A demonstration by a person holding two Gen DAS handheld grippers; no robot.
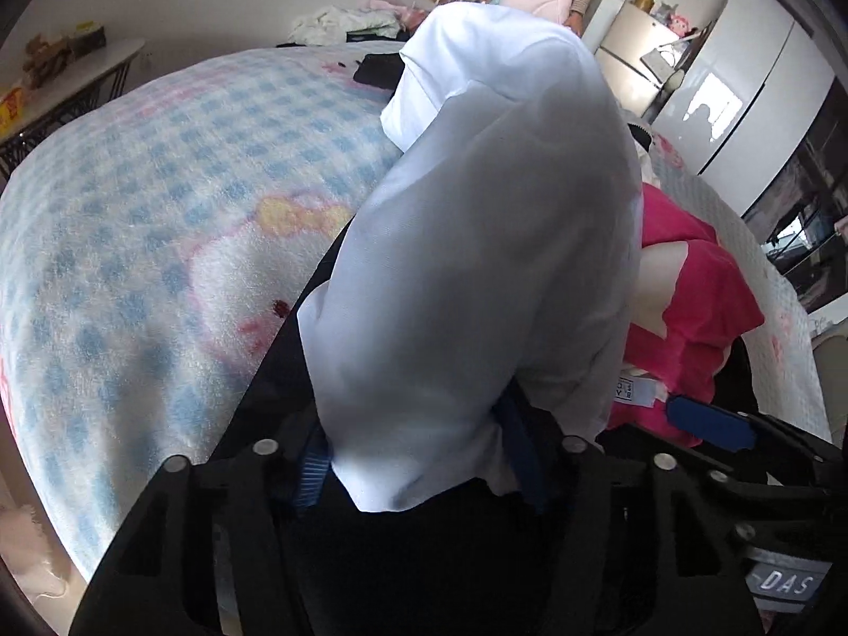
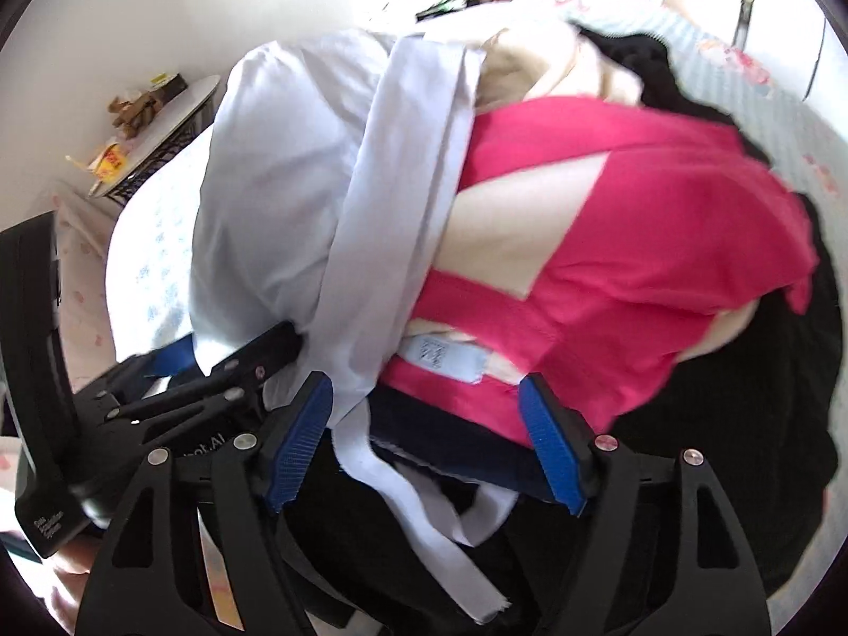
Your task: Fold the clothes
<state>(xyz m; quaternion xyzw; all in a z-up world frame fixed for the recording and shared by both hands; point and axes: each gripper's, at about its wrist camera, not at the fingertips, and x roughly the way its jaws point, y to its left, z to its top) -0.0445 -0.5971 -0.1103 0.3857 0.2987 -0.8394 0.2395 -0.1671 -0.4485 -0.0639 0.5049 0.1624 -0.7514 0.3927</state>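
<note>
Shirt (image 1: 477, 244), thin smooth white cotton, hangs bunched between the left gripper (image 1: 418, 456) pads, which look closed on it; it sits over the pile on the checked fleece blanket (image 1: 159, 201). Step reads as pick-up. Right gripper (image 2: 429, 445) is wide open with a loose white strip (image 2: 365, 456) and dark cloth between its pads, unpinched, beside the pink top (image 2: 609, 244). Next: grab a second edge, spread flat

right hand-held gripper (image 2: 426, 445) jaws apart over white garment (image 2: 297, 169), pink top (image 2: 636, 244), black clothing (image 2: 768, 397)
</note>
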